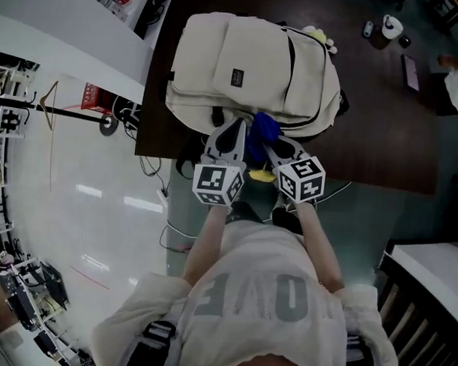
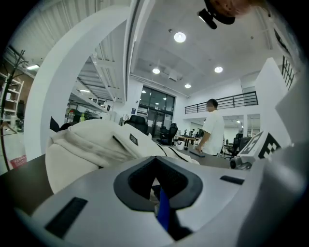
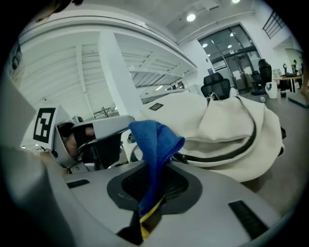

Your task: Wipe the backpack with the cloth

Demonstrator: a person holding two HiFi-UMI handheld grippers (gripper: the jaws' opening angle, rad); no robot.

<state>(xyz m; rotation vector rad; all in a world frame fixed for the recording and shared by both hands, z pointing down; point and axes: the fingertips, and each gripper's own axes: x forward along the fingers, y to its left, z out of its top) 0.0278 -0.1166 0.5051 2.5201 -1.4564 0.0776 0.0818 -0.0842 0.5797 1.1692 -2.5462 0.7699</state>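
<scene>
1. Cream fabric marks the backpack [image 1: 248, 66], which lies flat on the left half of the dark tabletop [image 1: 381, 131]. Its lower end is close to the near edge, right in front of the person.
2. The left gripper [image 1: 229, 137] sits at that near end of the backpack. Its jaws are pressed together on only a thin blue sliver of the cloth.
3. The blue cloth [image 1: 262, 133], with a yellow trim, is bunched between the two grippers at the backpack's near end, not spread over it. Whether it presses on the fabric cannot be told.
4. The right gripper [image 1: 281, 152] is just beside the left one. Its jaws pinch a thicker fold, which stands up above them.
5. The left hold looks slight, so drawing the grippers apart to open the cloth could tug that sliver free and leave the cloth hanging from one side.
6. Nothing pins the soft backpack, so a firm stroke toward the near edge might drag it off the tabletop. A bunched wad could also snag on the black strap nearby.
</scene>
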